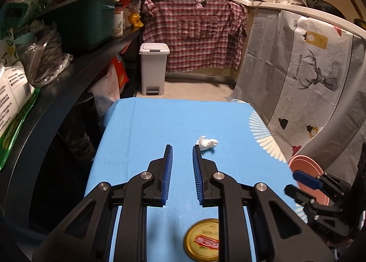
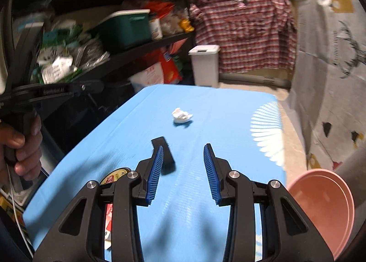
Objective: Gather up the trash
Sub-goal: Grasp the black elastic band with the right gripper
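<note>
Pointing forward and down over a blue cloth-covered table [image 1: 146,129]: left gripper [image 1: 182,147], jaws released with a narrow gap, nothing between the blue ribbed pads. Just ahead of the right fingertip and slightly to its right, apart from it: a crumpled white tissue [image 1: 207,143], lumpy, long axis roughly across the view, no clear pointing end. Below and behind the fingers, partly under the right linkage: a round gold jar lid [image 1: 202,240] with a red label, writing too small to read. Further to the right of the fingers, low at the table's edge: right gripper [image 1: 294,183] seen from the side, and a pink bowl [image 1: 304,163] behind it. Far beyond the fingertips, on the floor: a white pedal bin [image 1: 153,68], lid down. On the hanging deer-print cloth [image 1: 306,67] at right, readable: "FASHION HOME".

Seen from the right wrist, blurred: at far left a hand [image 2: 21,147] clenched round the left gripper's handle, body lettering smeared, not legible. One black left fingertip [image 2: 163,152] lying just by the right gripper's left pad. Right gripper [image 2: 183,147] also angled down, jaws released and wider, empty. Tissue [image 2: 181,115] well ahead of the fingertips, between them but nearer the left one. Pink bowl [image 2: 324,202] beside the right finger, off the table's edge.
</note>
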`<state>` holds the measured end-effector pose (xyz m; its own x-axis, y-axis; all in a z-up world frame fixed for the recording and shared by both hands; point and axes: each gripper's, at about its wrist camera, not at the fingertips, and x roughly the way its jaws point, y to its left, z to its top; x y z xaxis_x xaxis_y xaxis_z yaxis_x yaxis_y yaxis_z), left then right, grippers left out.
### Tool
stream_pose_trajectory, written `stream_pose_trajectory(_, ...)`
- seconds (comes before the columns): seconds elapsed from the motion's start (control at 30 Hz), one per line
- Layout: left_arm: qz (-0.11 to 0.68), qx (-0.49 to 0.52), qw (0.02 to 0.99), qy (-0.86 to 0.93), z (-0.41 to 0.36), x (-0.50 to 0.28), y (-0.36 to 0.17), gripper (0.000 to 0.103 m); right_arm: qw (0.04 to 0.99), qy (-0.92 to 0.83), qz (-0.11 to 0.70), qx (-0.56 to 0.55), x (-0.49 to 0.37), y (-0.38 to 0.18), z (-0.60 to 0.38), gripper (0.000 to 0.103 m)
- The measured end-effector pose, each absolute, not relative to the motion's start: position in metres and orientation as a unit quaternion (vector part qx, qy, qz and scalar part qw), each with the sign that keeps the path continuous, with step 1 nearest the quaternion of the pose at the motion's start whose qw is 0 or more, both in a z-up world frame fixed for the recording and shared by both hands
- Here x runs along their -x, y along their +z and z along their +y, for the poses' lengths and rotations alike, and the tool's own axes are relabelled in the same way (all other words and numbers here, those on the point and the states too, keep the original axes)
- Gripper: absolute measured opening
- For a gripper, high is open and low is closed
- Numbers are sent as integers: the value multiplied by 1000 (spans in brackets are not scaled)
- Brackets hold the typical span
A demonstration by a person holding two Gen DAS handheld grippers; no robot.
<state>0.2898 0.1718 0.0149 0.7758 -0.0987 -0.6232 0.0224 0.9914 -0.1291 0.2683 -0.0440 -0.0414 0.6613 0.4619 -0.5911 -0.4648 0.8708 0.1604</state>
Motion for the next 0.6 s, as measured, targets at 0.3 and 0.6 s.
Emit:
stream_pose_trajectory(0.3, 351, 54, 934, -30, 189, -315, -15, 11, 886, 291, 361, 30, -299, -79, -6, 45)
stream_pose_trajectory(0.6, 352, 56, 933, -56, 189, -339, -36, 11, 869, 310, 382, 50, -319, -97, 10, 46)
